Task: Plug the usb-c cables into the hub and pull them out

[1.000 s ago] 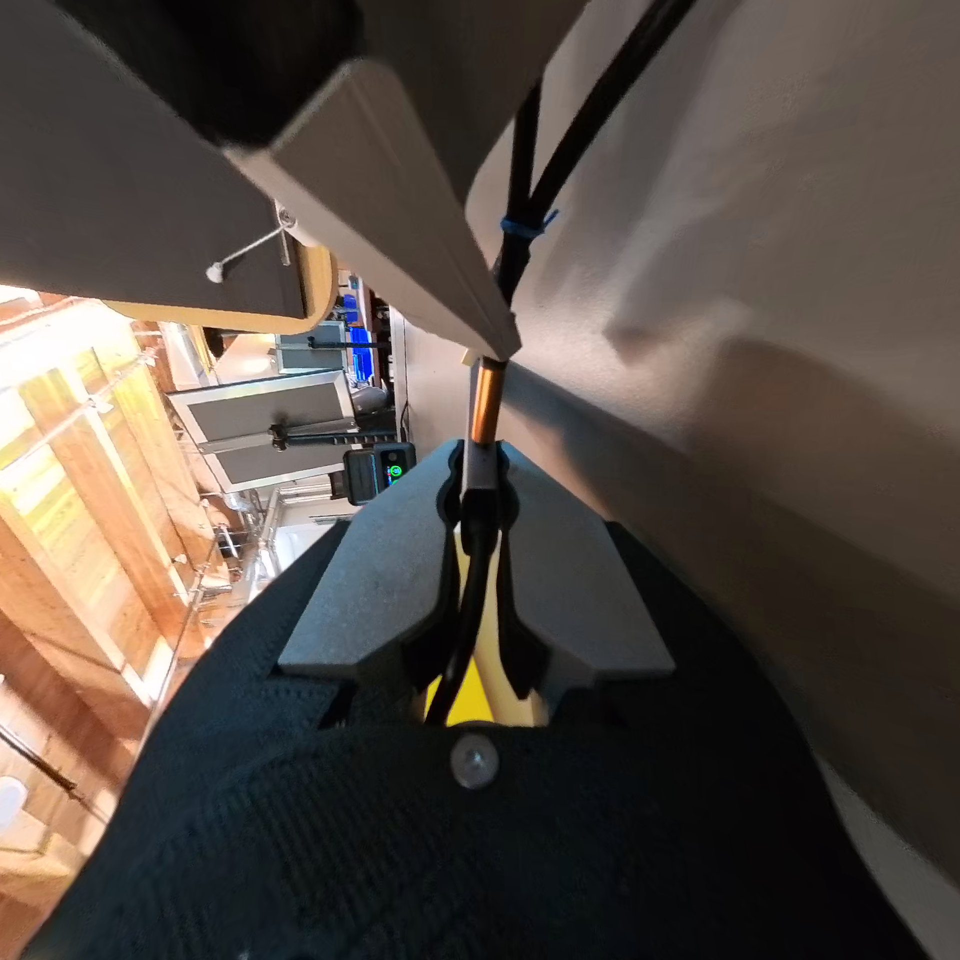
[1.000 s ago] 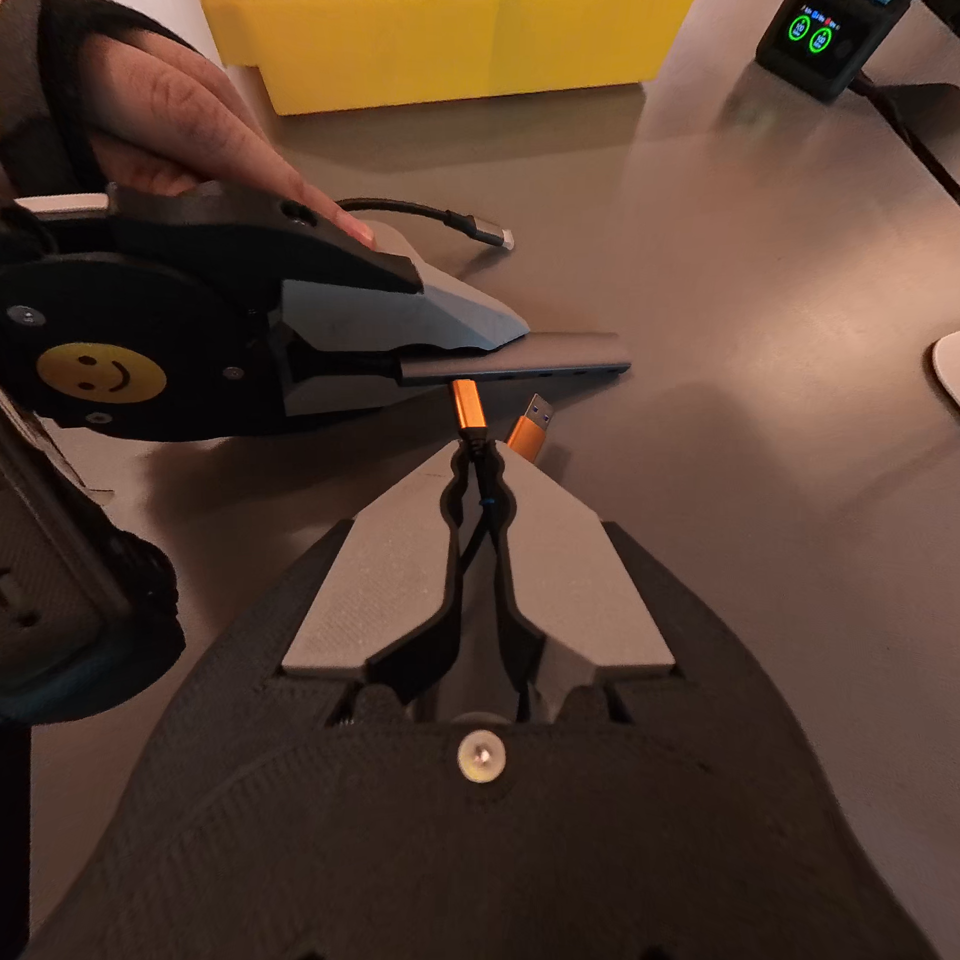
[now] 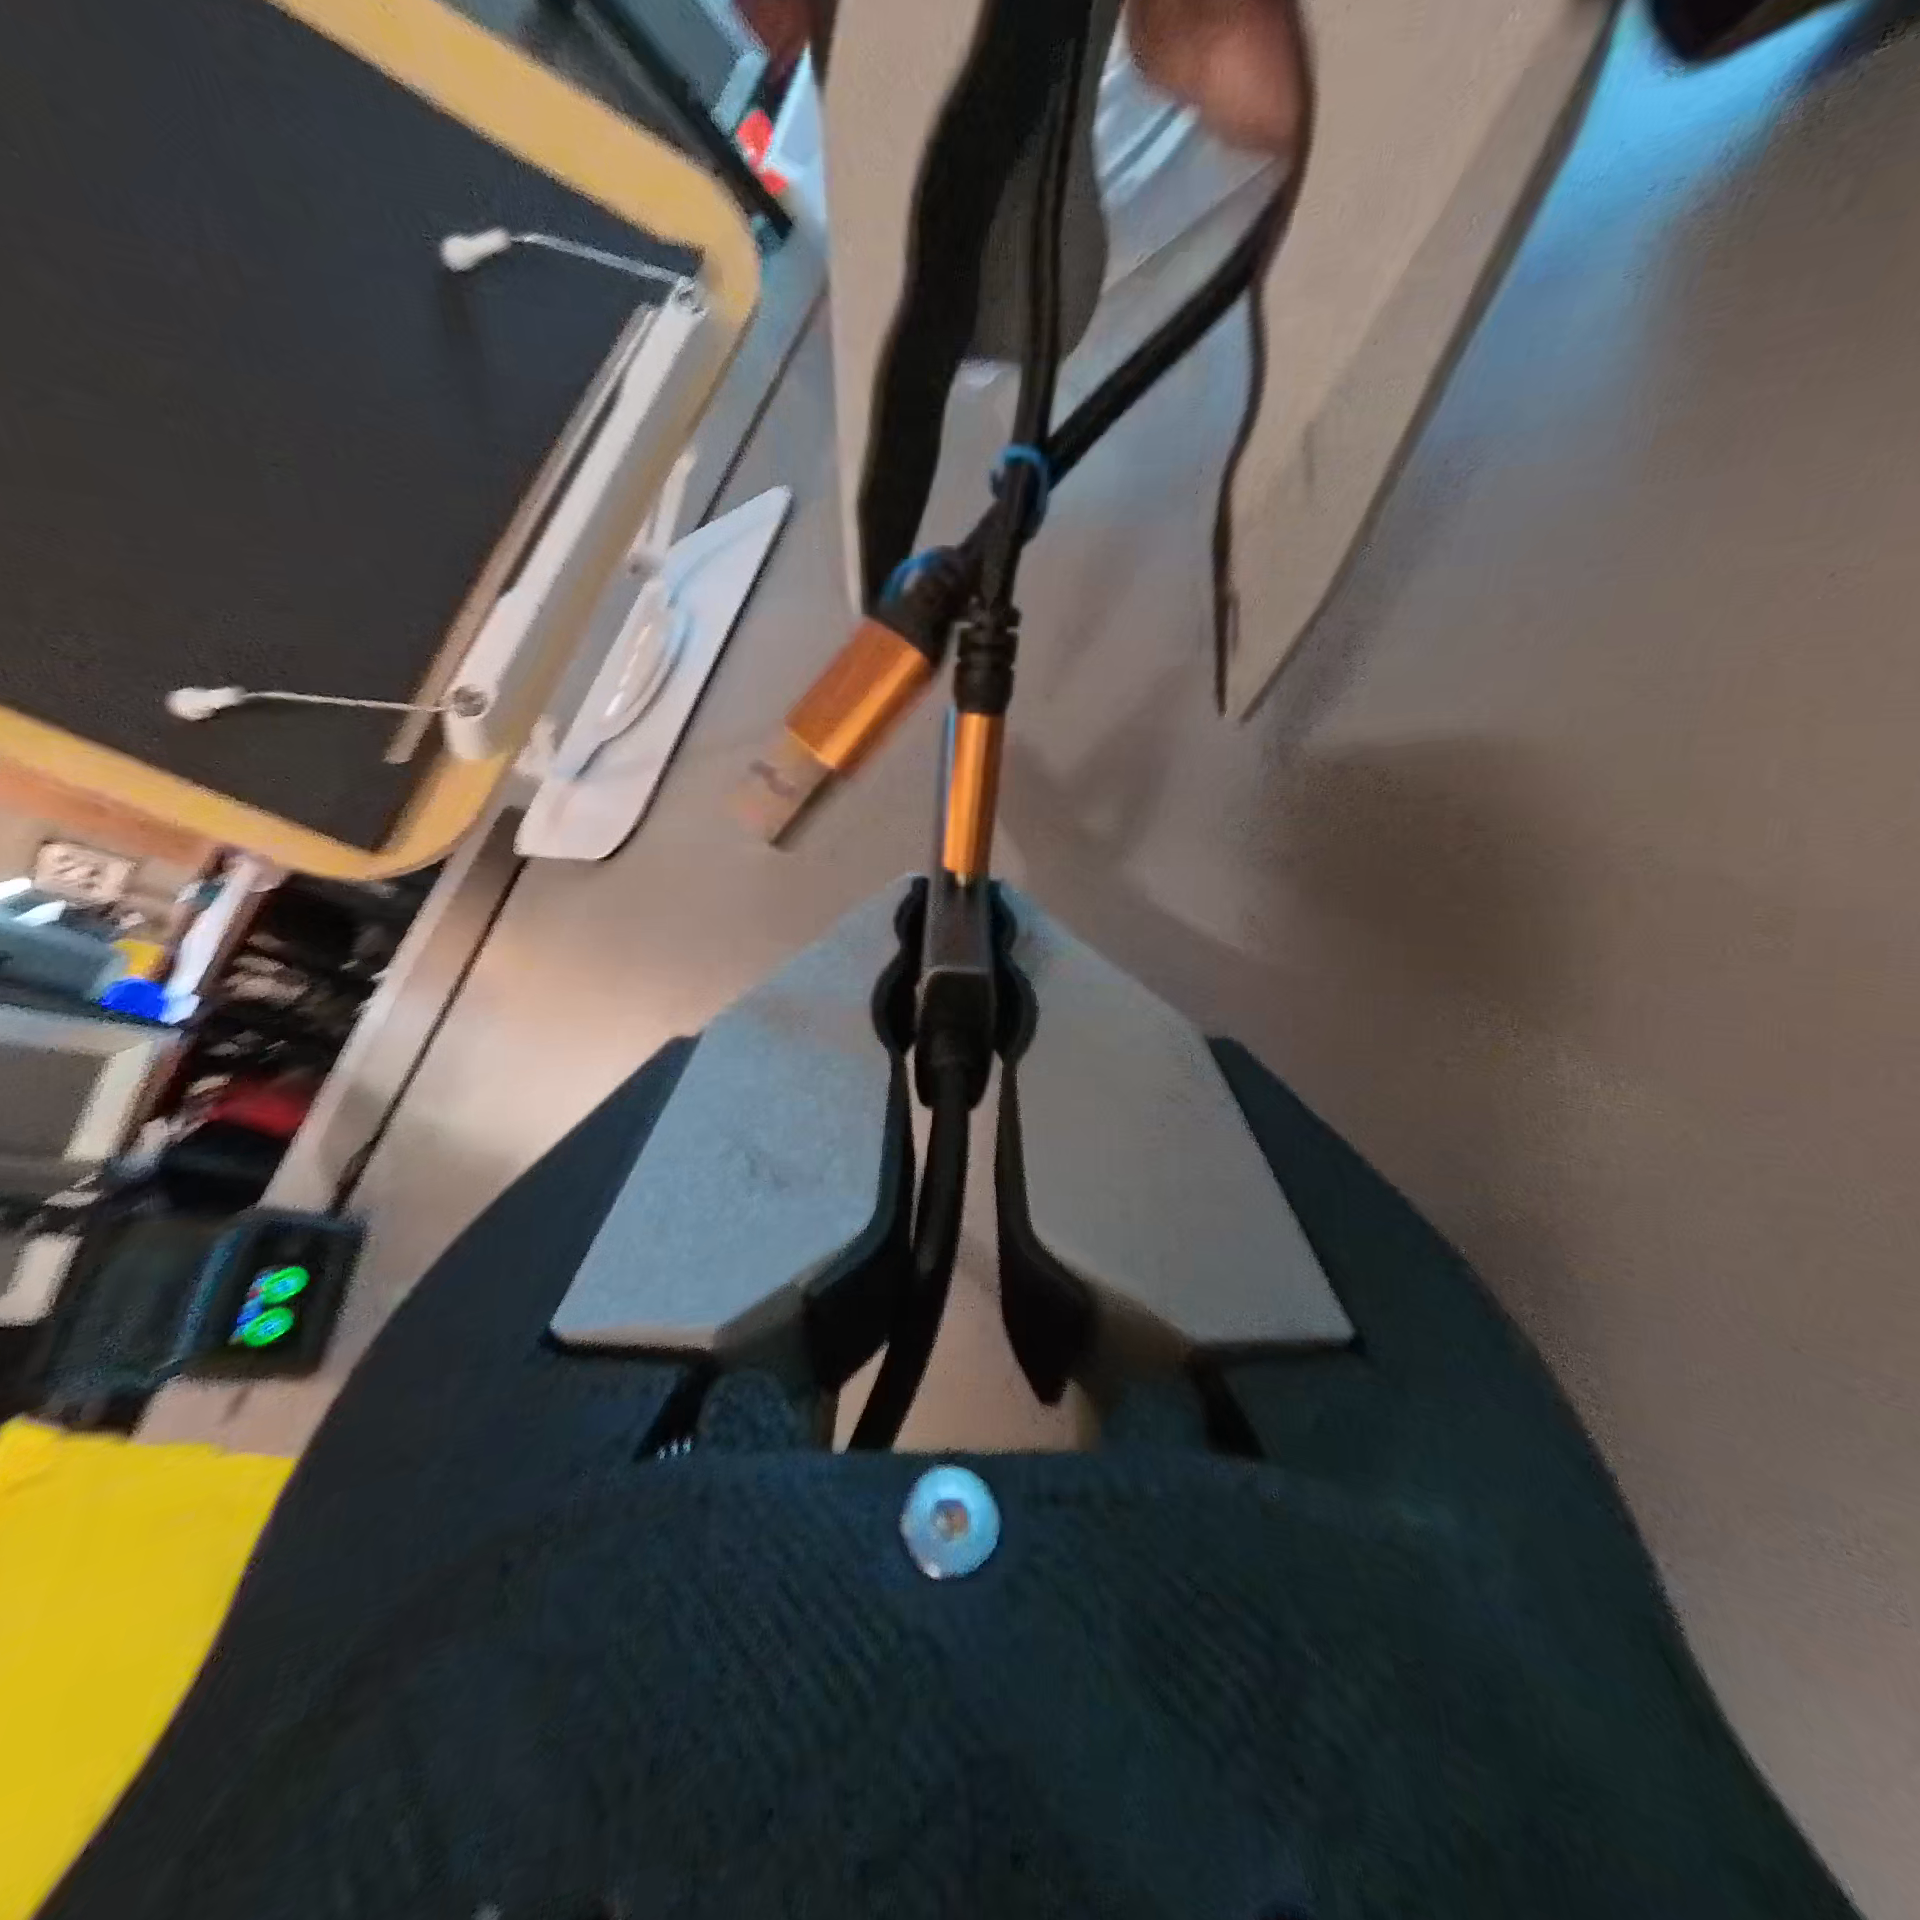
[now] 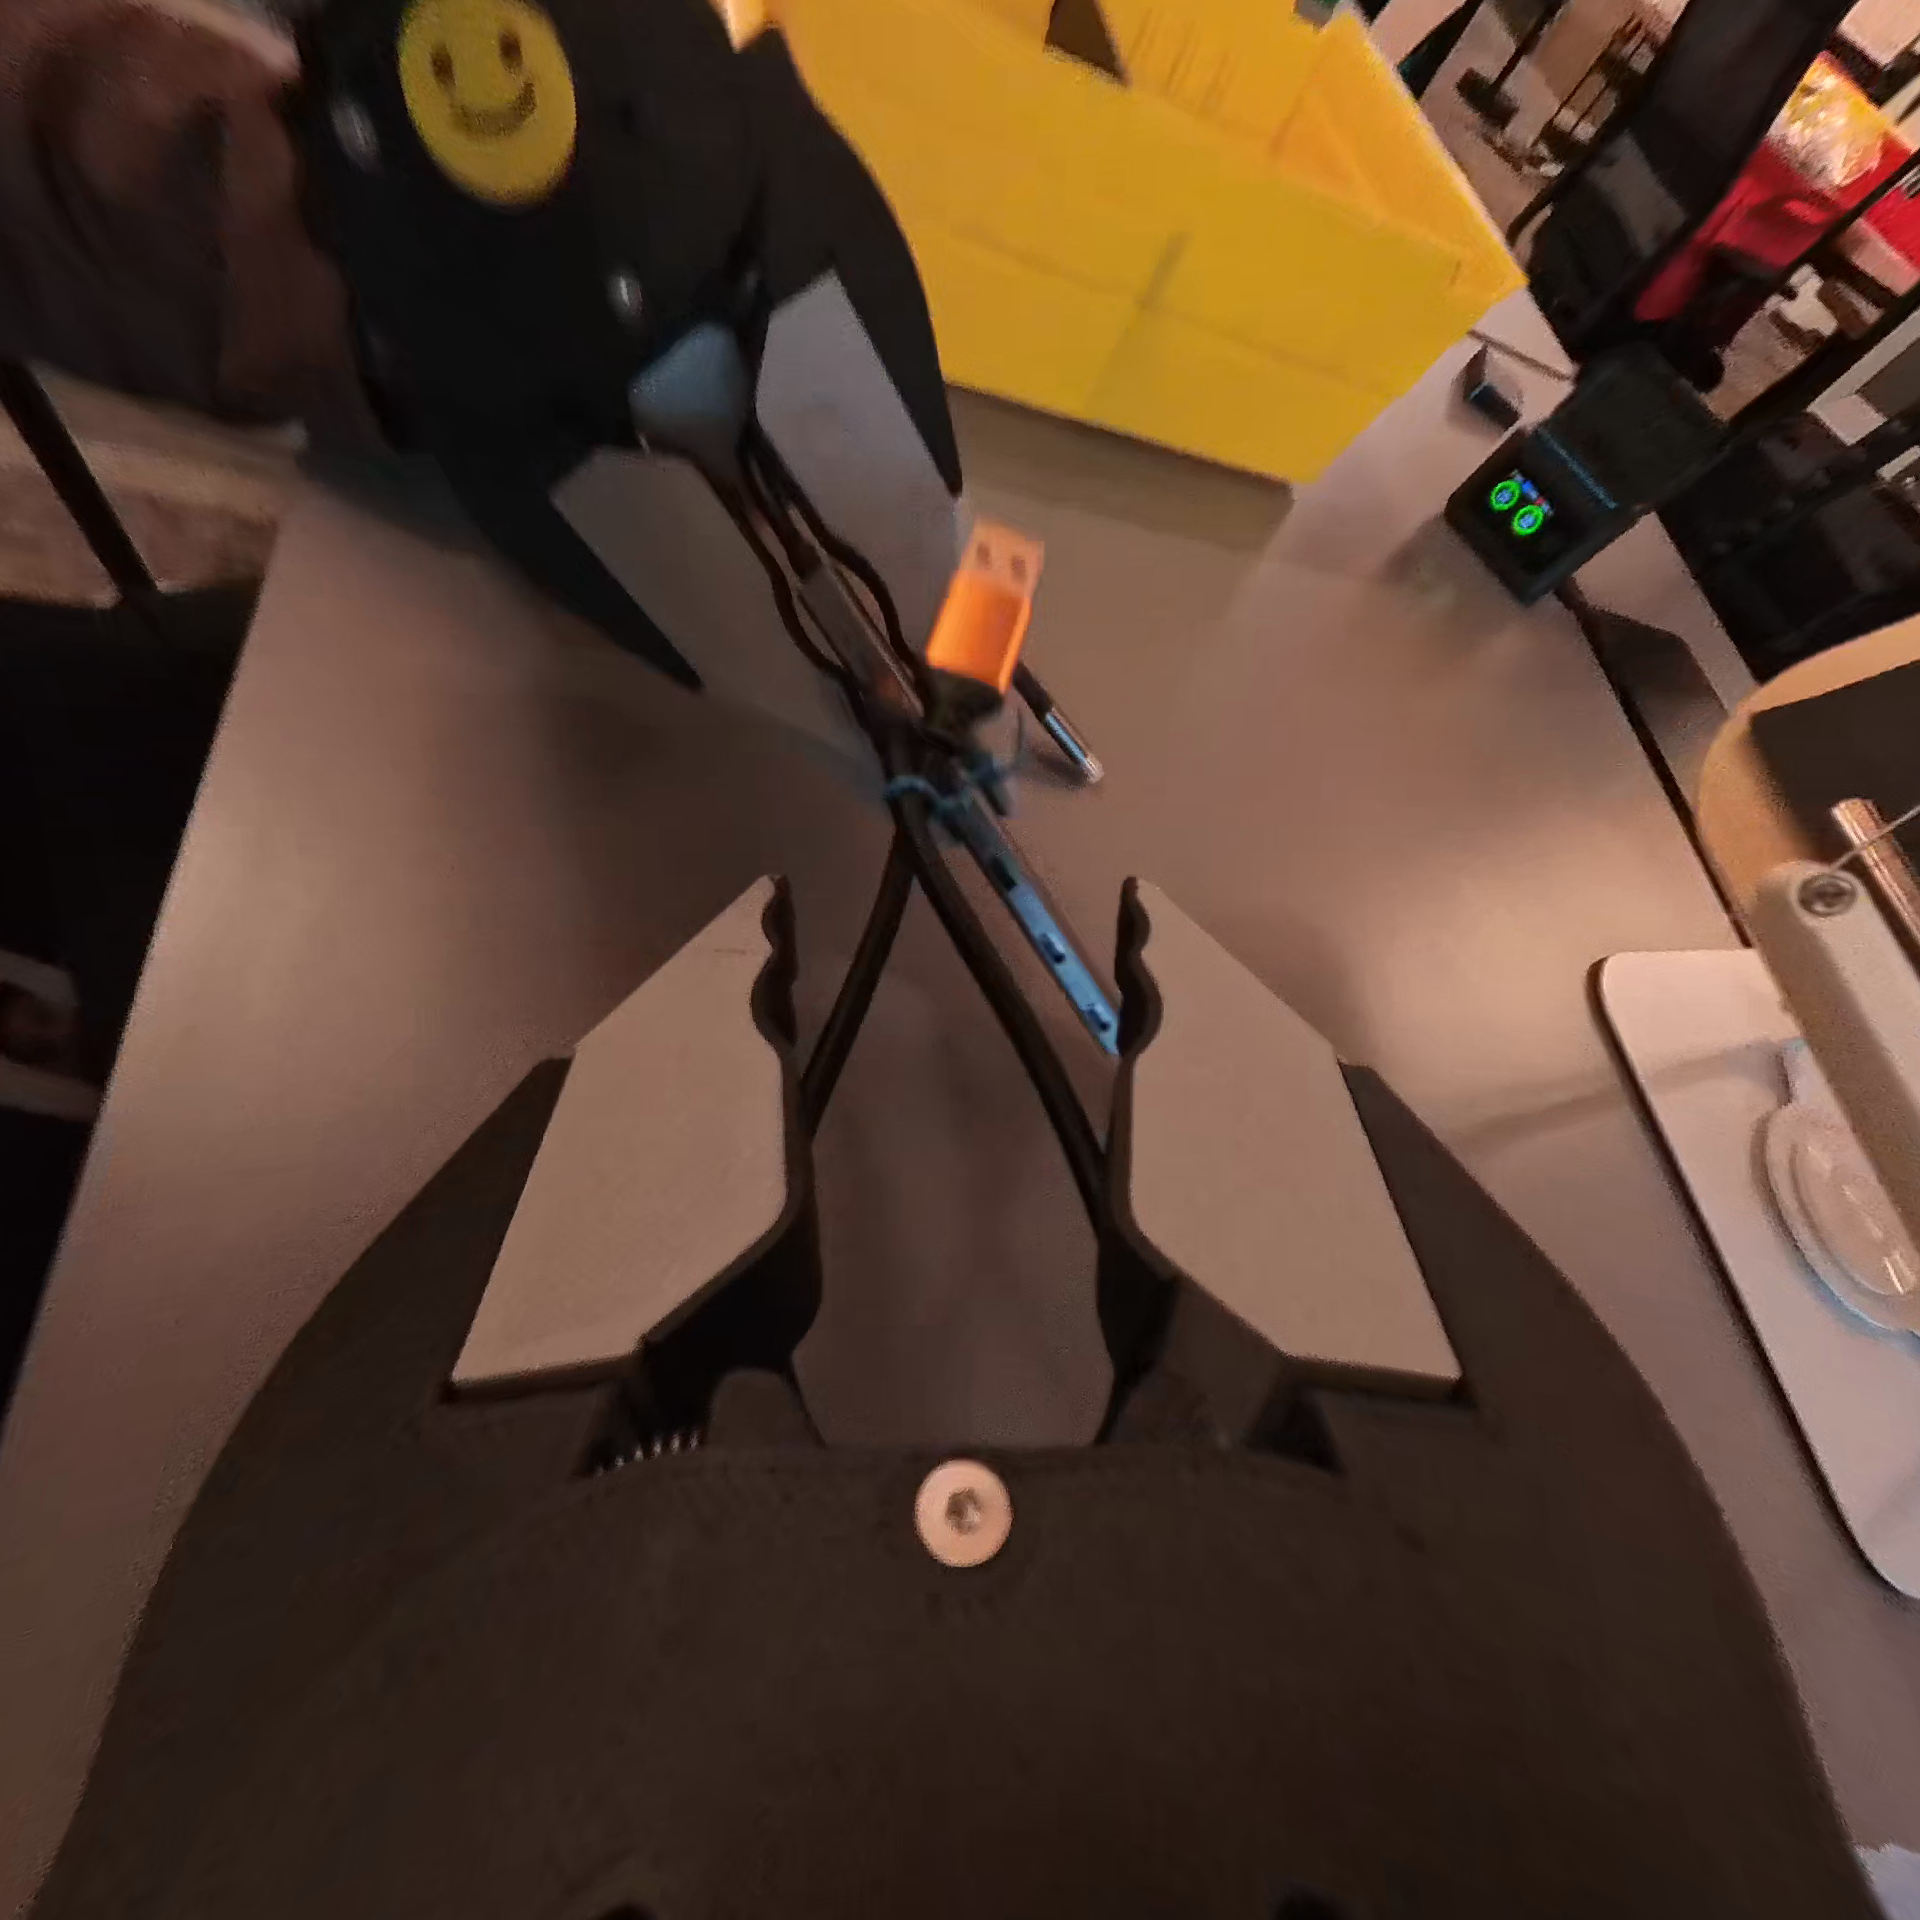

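- Left wrist view: the left gripper is pressed together on the thin grey hub. We see the hub from its edge, right between the two fingers.
- A small orange usb-c plug sits at the front of the hub. It looks pushed in, but the picture is blurry, so I can't be fully sure.
- A bigger orange plug hangs loose just beside it, touching nothing. A blue tie holds the black cables together farther up.
- Right wrist view: the right gripper is spread wide and holds nothing. Two black cables run through the gap between its fingers.
- The hub hangs above the grey table and points toward this camera, with its row of little holes showing. A yellow box stands behind it, and a small screen with green rings is off to the right.
- How far along: I think one plug is in. It has not been pulled out yet, and any other cable is still to do.
- What changed: a second ago the right gripper was pinching the small orange plug just under the hub. Now it has let go and backed off.
- The left gripper has also swung the hub around, from lying sideways to pointing at the right camera.
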Demonstrator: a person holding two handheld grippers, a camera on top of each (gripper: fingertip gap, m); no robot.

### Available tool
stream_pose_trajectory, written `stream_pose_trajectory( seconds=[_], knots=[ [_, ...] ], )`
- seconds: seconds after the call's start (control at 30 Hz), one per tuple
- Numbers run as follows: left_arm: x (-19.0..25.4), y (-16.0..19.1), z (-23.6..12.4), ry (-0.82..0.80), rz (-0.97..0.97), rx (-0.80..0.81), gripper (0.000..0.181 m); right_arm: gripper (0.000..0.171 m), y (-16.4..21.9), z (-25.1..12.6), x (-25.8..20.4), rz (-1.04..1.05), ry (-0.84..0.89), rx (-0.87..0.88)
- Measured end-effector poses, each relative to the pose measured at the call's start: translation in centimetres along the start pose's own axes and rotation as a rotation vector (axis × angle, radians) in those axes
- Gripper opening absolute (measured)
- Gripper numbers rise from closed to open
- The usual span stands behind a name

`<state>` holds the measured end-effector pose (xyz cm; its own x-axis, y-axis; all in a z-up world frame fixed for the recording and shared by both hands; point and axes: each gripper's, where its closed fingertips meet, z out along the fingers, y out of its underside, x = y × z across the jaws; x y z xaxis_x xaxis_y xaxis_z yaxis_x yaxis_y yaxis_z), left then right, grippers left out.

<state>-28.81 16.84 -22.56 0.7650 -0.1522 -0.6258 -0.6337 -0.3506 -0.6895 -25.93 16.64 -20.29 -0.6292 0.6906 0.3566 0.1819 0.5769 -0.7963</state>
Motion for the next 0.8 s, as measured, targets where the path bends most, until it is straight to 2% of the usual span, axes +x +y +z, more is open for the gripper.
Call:
stream_pose_trajectory(
  seconds=[0.23,0.33,0.43,0.5,0.8],
  knots=[
    [3.3,-3.3,-2.0,0.270,-0.107,0.208,0.007,0.049,-0.2,0.7,-2.1,0.012,-0.136,0.040],
    [3.4,-3.3,-2.0,0.272,-0.106,0.212,0.007,0.048,0.4,1.3,-2.5,-0.004,-0.139,0.009],
    [3.3,-3.7,-2.3,0.290,-0.143,0.237,0.007,0.032,0.2,1.7,-3.0,0.017,-0.164,0.019],
    [3.0,-3.6,-2.4,0.304,-0.199,0.235,0.008,0.027,-0.1,1.8,-3.1,0.033,-0.174,0.027],
    [3.4,-4.6,-3.2,0.465,-0.368,0.285,0.008,0.021,-0.4,0.8,-4.0,0.172,-0.243,-0.011]
  ],
)
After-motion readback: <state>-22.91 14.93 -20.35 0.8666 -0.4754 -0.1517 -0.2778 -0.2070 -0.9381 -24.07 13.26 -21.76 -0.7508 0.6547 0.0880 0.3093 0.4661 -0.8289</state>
